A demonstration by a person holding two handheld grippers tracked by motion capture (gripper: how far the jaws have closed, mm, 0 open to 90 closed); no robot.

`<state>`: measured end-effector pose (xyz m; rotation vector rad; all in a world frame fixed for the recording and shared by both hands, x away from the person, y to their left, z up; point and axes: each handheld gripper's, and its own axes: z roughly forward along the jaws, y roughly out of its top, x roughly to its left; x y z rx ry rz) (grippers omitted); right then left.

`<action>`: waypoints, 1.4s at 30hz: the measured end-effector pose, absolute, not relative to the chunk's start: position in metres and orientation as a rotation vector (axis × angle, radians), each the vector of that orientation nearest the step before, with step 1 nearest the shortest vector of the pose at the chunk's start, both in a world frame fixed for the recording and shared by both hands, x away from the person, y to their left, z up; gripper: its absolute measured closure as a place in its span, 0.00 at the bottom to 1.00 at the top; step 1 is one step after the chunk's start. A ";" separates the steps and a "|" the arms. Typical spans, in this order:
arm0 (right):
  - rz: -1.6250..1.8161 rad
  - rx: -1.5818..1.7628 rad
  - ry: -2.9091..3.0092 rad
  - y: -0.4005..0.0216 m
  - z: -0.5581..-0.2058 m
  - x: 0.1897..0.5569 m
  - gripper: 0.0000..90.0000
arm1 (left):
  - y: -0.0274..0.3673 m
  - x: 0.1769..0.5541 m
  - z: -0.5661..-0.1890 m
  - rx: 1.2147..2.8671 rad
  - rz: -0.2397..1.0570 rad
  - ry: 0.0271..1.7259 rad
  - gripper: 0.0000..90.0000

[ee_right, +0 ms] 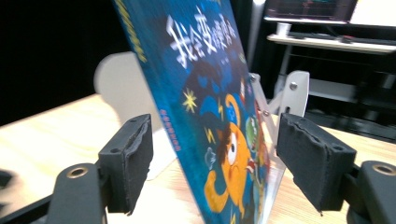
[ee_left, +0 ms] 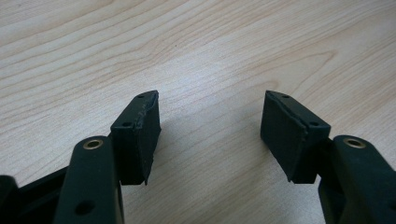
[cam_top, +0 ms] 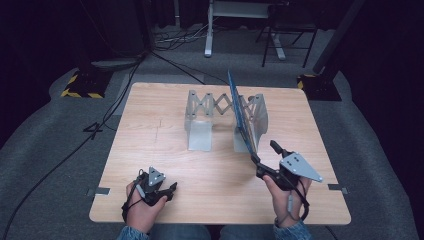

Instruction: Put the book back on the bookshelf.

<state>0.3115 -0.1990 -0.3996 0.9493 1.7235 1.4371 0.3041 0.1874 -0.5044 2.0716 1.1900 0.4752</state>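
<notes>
My right gripper (ee_right: 212, 158) has let go, jaws spread either side of the thin blue picture book (ee_right: 205, 107) leaning in the grey metal expanding rack (cam_top: 225, 120). I'd back straight out, no clipping. Left gripper (ee_left: 210, 135) idles wide, empty.

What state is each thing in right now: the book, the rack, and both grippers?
Book: on edge, leaning against the rack's right end plate, not gripped.
Expandable rack: stretched open on the table, book at its right end.
Right gripper: open, fingers either side of the book without touching it.
Left gripper: open, nothing between its fingers, low over the bare table.
</notes>
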 end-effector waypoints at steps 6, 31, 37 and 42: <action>1.401 0.957 1.734 -0.238 -0.388 0.297 0.31 | 0.191 0.305 -0.504 2.072 0.461 1.185 0.43; 1.168 1.272 1.871 -0.355 -0.429 0.307 0.31 | 0.221 0.314 -0.504 2.093 0.459 1.158 0.41; 1.083 1.336 1.968 -0.370 -0.454 0.315 0.30 | 0.226 0.317 -0.504 2.093 0.459 1.155 0.40; 1.041 1.367 2.000 -0.378 -0.467 0.319 0.31 | 0.229 0.318 -0.504 2.091 0.453 1.161 0.40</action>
